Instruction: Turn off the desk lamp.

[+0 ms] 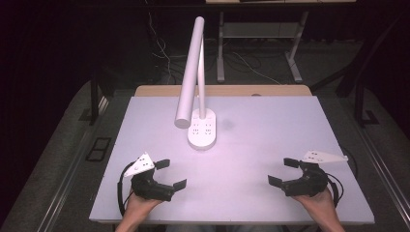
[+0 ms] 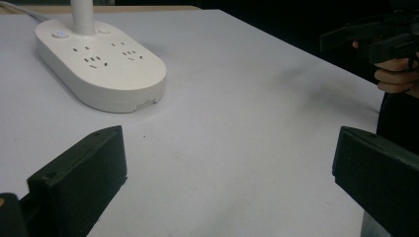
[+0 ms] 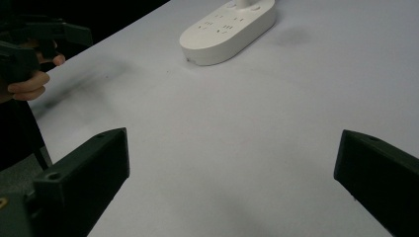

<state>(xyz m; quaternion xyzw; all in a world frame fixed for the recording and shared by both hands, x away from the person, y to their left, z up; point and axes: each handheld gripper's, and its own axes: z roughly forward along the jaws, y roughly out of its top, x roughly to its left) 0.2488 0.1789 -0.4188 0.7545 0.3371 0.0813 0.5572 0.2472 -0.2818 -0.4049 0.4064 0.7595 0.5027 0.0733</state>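
A white desk lamp stands on the white table (image 1: 270, 135); its oval base (image 1: 202, 128) carries power sockets and its tube head (image 1: 189, 72) leans forward and left. My left gripper (image 1: 170, 174) rests near the front left edge, open, with nothing between its jaws. At the front right my right gripper (image 1: 282, 171) is open too and holds nothing. The lamp base (image 2: 101, 64) lies ahead and left in the left gripper view, and the same lamp base (image 3: 230, 28) sits far ahead in the right gripper view. Each gripper view shows the other hand at its upper edge.
A wooden strip (image 1: 222, 90) runs along the table's far edge. Behind it are metal desk legs (image 1: 295, 60) and loose cables (image 1: 162, 53) on the dark floor. Faint grey smudges mark the table top (image 2: 316, 89).
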